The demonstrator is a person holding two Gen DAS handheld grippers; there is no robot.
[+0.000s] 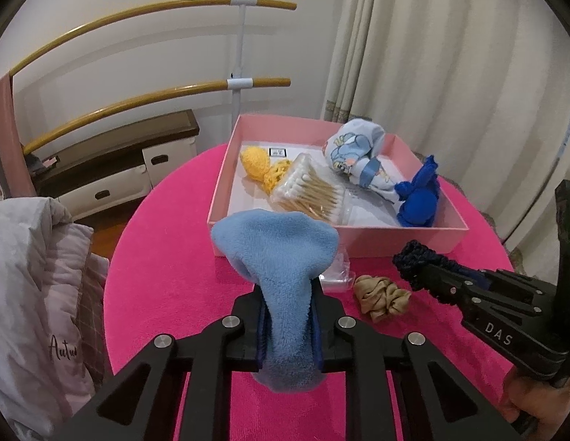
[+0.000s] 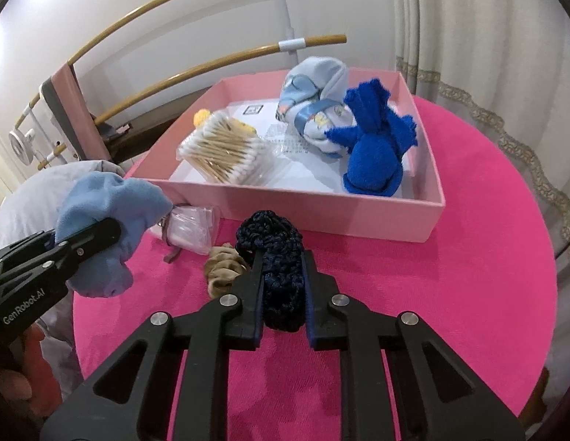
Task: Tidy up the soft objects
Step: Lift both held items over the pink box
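My left gripper (image 1: 288,294) is shut on a light blue fleece sock (image 1: 277,246), held above the pink table in front of the pink box (image 1: 395,240). From the right wrist view that sock (image 2: 112,205) hangs at the left in the left gripper (image 2: 101,233). My right gripper (image 2: 283,272) is shut on a dark navy braided scrunchie (image 2: 275,246), also seen at the right of the left wrist view as the scrunchie (image 1: 413,261) in the right gripper (image 1: 428,270). A tan scrunchie (image 1: 380,296) lies on the table between both grippers.
The box holds a yellow knit piece (image 1: 257,163), a pack of cotton swabs (image 1: 309,191), a patterned pale blue roll (image 1: 362,150) and a royal blue sock bundle (image 2: 373,154). A clear plastic bag (image 2: 189,229) lies before the box. Quilted bedding (image 1: 35,275) sits left; curtains (image 1: 450,73) hang right.
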